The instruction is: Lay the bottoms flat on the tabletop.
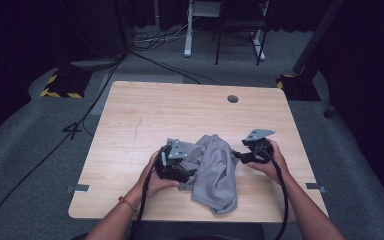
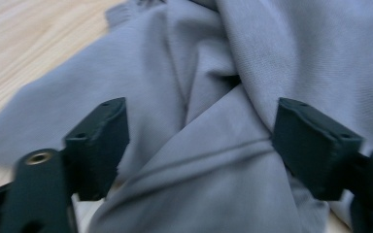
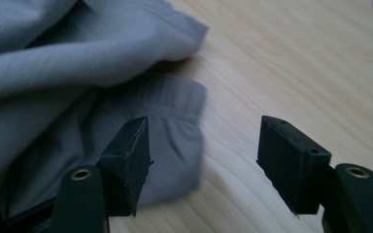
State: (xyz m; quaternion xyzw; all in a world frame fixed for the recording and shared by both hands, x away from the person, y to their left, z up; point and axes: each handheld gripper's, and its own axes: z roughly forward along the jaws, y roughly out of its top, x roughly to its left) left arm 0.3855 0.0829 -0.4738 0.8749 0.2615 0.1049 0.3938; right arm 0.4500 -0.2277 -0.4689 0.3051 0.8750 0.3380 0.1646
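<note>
The grey garment (image 1: pixel 212 170) lies crumpled on the wooden tabletop (image 1: pixel 145 115), in the near half and slightly right of centre. Its folds bunch into ridges that run from the far side toward the near edge, where one lobe reaches close to the rim. In the left gripper view the cloth (image 2: pixel 213 121) shows a deep crease and a stitched seam line across the lower fold. In the right gripper view a ribbed hem or cuff (image 3: pixel 175 111) lies flat on the wood at the cloth's edge.

The left gripper (image 1: pixel 176 162) sits at the garment's left side, over the cloth. Its jaws stand apart, with folded fabric lying between them; the pads do not press on it. No grip is established.

The right gripper (image 1: pixel 252 152) sits just beside the garment's right edge. Its jaws are likewise released. One jaw stands over the ribbed hem, the other over bare wood, and nothing is clamped.

Each gripper is held in one of the person's hands, with the forearms entering from the near edge. The left wrist carries an orange band (image 1: pixel 128 202). A black cable (image 1: pixel 282 200) trails from the right gripper back along the forearm.

A round grommet hole (image 1: pixel 232 98) is set in the tabletop near its far edge.
</note>
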